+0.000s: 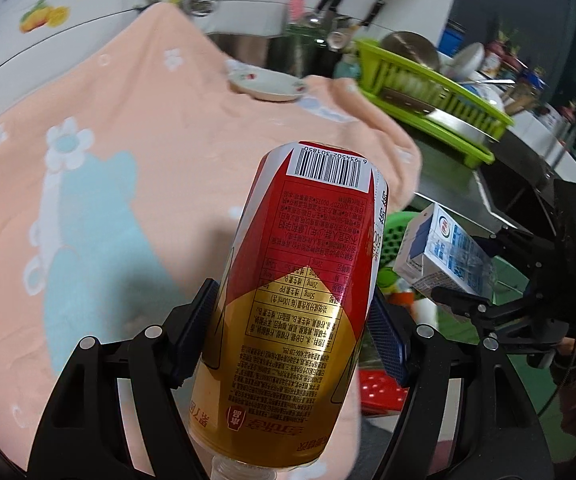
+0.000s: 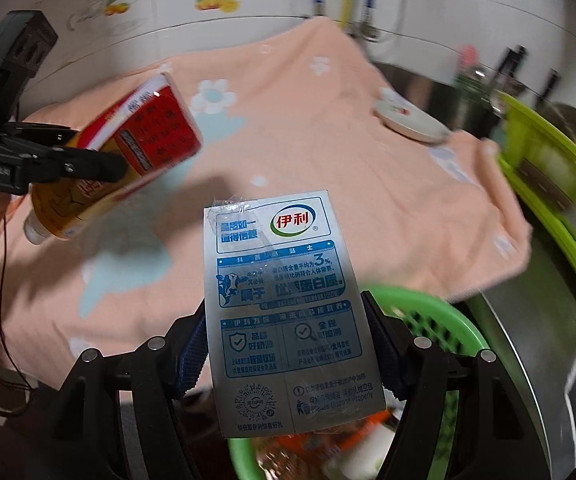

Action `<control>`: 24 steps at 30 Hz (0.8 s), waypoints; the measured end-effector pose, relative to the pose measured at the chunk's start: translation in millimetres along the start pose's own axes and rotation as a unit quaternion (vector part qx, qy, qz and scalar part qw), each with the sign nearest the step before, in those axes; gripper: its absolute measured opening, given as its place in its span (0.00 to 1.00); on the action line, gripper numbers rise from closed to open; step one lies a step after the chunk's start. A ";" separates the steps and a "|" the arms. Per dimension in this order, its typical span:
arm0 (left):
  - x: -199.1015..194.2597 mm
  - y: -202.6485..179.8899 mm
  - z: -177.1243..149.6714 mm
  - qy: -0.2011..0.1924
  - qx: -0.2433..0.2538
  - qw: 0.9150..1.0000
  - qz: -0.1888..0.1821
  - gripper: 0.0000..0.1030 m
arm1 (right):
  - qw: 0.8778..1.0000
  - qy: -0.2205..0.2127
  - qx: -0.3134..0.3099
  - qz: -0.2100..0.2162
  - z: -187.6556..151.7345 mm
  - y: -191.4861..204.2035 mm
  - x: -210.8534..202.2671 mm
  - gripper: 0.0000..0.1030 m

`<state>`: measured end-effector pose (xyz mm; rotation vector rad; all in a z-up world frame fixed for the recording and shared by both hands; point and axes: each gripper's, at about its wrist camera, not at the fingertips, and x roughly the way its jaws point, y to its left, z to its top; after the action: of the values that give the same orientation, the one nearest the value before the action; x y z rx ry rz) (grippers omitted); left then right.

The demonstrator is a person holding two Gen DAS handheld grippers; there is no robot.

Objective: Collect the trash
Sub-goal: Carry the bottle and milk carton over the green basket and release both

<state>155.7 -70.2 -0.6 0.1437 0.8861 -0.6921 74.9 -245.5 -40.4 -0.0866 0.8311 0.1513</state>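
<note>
My left gripper (image 1: 292, 316) is shut on a red and gold drink bottle (image 1: 300, 280), held upside down above the peach towel (image 1: 147, 152). The bottle also shows at the left of the right wrist view (image 2: 127, 152). My right gripper (image 2: 288, 352) is shut on a blue and white milk carton (image 2: 283, 300), held over a green trash basket (image 2: 440, 320) that holds wrappers. The carton shows at the right of the left wrist view (image 1: 444, 256), above the same basket (image 1: 396, 240).
A small white plate (image 1: 267, 86) sits on the towel's far edge. A lime dish rack (image 1: 428, 92) with dishes stands to the right by a steel sink (image 2: 536, 320). A red item (image 1: 380, 392) lies low beside the counter. Tiled wall behind.
</note>
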 end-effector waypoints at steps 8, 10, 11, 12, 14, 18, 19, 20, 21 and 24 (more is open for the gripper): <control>19.0 -47.6 5.8 0.008 0.023 0.999 -0.037 0.68 | 0.997 0.010 0.061 -0.047 -45.8 -52.1 -15.5 0.65; 25.1 -59.1 7.5 0.012 0.025 0.998 -0.048 0.68 | 0.996 0.014 0.076 -0.052 -57.2 -62.4 -17.5 0.65; 27.5 -64.2 7.5 0.013 0.027 0.998 -0.053 0.68 | 0.995 0.015 0.080 -0.056 -60.4 -65.8 -17.0 0.65; 30.8 -69.4 8.2 0.014 0.028 0.998 -0.057 0.68 | 0.994 0.017 0.084 -0.060 -64.5 -69.0 -17.5 0.65; 36.5 -79.3 9.2 0.018 0.030 0.997 -0.064 0.68 | 0.993 0.020 0.095 -0.067 -72.9 -76.3 -17.4 0.65; 47.4 -98.6 12.5 0.022 0.036 0.996 -0.078 0.68 | 0.991 0.022 0.113 -0.072 -82.9 -86.9 -19.1 0.65; 49.5 -101.4 13.6 0.022 0.035 0.996 -0.081 0.68 | 0.990 0.022 0.118 -0.072 -85.8 -89.1 -20.8 0.65; 52.3 -105.4 14.5 0.023 0.034 0.996 -0.085 0.68 | 0.990 0.021 0.121 -0.071 -87.6 -91.2 -21.6 0.65; 54.5 -108.3 15.4 0.023 0.033 0.995 -0.086 0.68 | 0.990 0.020 0.123 -0.072 -88.4 -91.8 -22.8 0.65; 62.2 -116.0 17.7 0.025 0.028 0.995 -0.093 0.68 | 0.989 0.016 0.131 -0.072 -91.7 -93.1 -27.2 0.65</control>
<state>123.5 -198.0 -17.5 0.1302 0.9352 -0.8902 5.6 -352.5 -80.2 0.0989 0.8669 -0.0969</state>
